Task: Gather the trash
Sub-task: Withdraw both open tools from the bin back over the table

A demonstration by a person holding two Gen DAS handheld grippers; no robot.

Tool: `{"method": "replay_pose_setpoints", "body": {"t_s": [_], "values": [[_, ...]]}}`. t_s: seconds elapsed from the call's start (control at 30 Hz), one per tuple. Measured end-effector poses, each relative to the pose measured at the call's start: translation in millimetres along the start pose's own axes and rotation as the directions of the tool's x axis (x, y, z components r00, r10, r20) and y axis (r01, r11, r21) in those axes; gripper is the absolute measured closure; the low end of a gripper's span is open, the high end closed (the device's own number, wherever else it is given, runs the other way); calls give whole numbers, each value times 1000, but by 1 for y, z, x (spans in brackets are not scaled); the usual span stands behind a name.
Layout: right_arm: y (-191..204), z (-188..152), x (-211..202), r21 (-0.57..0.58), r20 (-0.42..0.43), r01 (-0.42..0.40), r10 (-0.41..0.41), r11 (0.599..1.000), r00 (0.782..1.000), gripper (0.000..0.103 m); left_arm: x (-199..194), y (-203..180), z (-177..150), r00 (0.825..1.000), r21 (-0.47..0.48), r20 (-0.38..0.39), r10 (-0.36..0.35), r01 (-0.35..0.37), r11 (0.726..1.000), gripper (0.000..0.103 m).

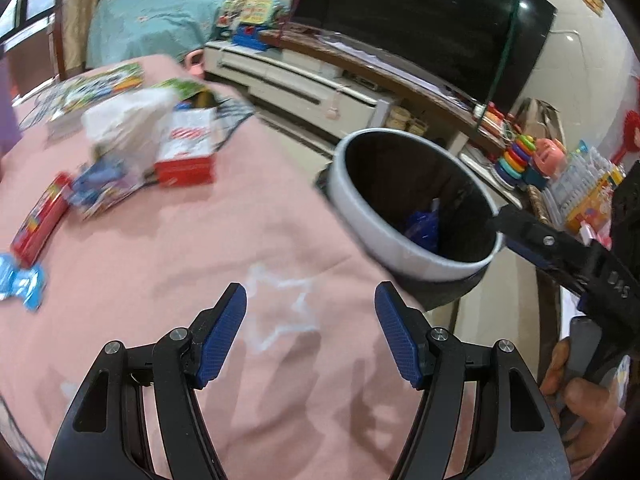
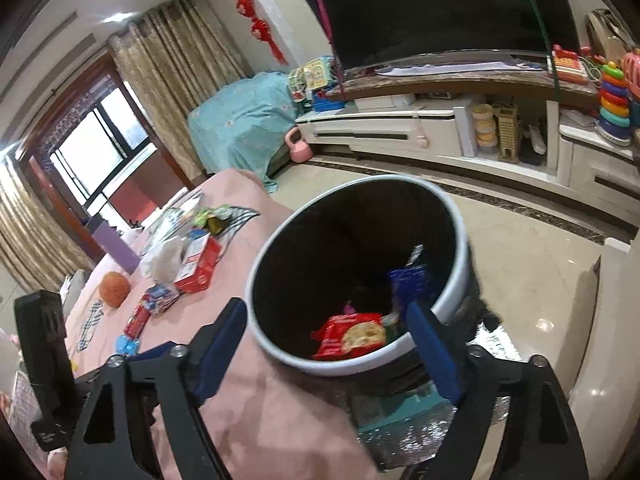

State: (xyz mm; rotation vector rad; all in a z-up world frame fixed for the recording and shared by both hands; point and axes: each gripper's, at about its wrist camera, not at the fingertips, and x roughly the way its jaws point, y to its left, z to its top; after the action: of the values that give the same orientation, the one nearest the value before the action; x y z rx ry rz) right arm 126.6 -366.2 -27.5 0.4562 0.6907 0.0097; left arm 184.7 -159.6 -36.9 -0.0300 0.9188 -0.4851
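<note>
I read a drop just made: right tool (image 2: 326,350) gapes empty over the bin (image 2: 456,280), red wrapper (image 2: 348,336) inside. Left tool (image 1: 311,334) open, empty. Next: blue wrapper (image 1: 22,282), near left on the desk (image 1: 200,248).

My left gripper (image 1: 311,306) angled down, jaws apart, empty. My right gripper (image 2: 326,320) jaws wide, empty, hand (image 1: 576,396) gripping handle.
</note>
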Motion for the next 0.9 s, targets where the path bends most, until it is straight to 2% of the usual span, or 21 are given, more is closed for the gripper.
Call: {"method": "replay_pose_setpoints", "body": {"t_s": [0.27,0.5,0.9], "values": [[47,-20,13,-72,-25,-49,47,996,999,12,-25,59,-24,996,-103,16,89,-87,991,35],[84,-35,33,-95,-75,-103,96,990,993,11,-43,101,-43,991,-187,25,135,-128,974,35],[126,-50,58,-208,-89,-119,103,971,991,11,-52,135,-53,984,-241,23,177,-166,956,35]]}}
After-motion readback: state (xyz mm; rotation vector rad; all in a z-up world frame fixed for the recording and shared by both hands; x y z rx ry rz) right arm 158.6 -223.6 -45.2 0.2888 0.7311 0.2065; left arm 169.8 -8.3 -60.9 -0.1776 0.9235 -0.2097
